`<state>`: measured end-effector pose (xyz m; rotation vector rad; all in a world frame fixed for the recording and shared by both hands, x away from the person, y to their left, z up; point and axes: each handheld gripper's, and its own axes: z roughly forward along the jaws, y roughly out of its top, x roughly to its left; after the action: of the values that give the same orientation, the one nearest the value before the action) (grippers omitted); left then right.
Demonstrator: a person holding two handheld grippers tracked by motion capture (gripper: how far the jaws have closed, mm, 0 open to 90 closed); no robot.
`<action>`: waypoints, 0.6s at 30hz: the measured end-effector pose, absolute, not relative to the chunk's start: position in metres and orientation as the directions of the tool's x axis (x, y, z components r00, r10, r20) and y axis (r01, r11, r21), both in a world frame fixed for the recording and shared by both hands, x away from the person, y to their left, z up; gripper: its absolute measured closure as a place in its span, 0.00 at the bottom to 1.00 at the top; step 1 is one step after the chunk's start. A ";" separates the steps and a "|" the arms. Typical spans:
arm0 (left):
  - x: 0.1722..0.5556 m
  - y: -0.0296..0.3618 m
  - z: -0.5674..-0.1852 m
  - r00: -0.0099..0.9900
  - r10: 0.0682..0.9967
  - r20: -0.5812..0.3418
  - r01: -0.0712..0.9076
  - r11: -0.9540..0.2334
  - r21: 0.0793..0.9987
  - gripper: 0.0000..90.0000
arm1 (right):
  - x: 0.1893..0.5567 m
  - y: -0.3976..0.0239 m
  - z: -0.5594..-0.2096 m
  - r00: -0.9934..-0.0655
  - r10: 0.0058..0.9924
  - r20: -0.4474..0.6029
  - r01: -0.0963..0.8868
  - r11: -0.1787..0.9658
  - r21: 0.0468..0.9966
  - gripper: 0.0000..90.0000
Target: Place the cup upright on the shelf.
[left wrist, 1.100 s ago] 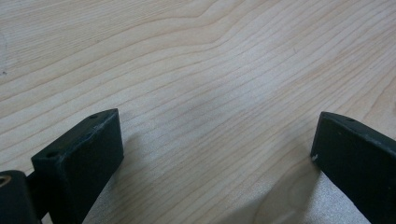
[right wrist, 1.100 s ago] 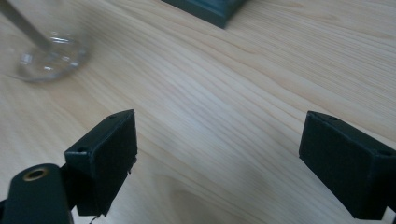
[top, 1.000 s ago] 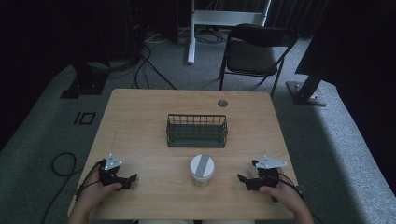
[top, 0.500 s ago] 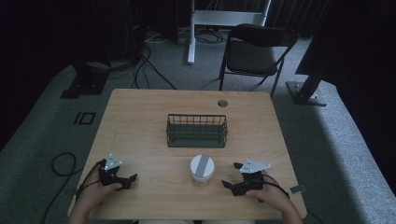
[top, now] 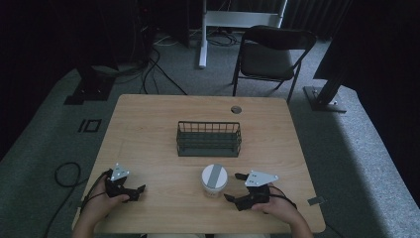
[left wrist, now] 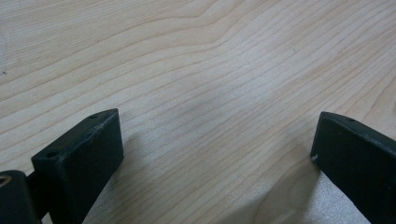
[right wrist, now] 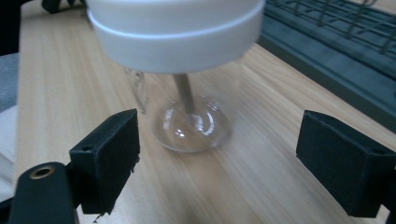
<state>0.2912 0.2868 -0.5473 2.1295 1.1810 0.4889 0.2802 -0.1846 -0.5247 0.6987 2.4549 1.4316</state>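
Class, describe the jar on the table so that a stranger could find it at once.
Start at the wooden table and find the dark wire basket near its middle. Just in front of it, toward the person, stands a clear jar; its white lid makes it the palest thing there.

Dim lab or studio: floor cables point(top: 148, 69), stand bases point(top: 324, 96), folding chair point(top: 270, 54).

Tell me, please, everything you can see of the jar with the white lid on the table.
The jar is a clear, glass-like container with a wide white lid bearing a grey strip across its top. It stands upright on the wooden table, just in front of the dark wire basket and apart from it. A thin brownish strip shows inside; otherwise it looks empty. The right tongs are open and aimed at its base, not touching it.
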 end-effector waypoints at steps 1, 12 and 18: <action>0.291 0.287 -0.547 0.526 0.851 0.011 0.610 -0.386 0.692 0.03 | 0.280 -0.183 -0.525 -0.866 0.497 0.051 0.287 0.411 0.865 0.14; 0.291 0.287 -0.547 0.526 0.851 0.012 0.610 -0.386 0.692 0.03 | 0.280 -0.163 -0.523 -0.874 0.478 0.089 0.276 0.338 0.900 0.14; 0.291 0.287 -0.547 0.526 0.851 0.011 0.610 -0.386 0.692 0.03 | 0.283 -0.153 -0.524 -0.879 0.467 0.096 0.274 0.330 0.904 0.14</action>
<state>0.2911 0.2868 -0.5473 2.1293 1.1807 0.4888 0.2830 -0.1527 -0.5241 0.6789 2.4083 1.5808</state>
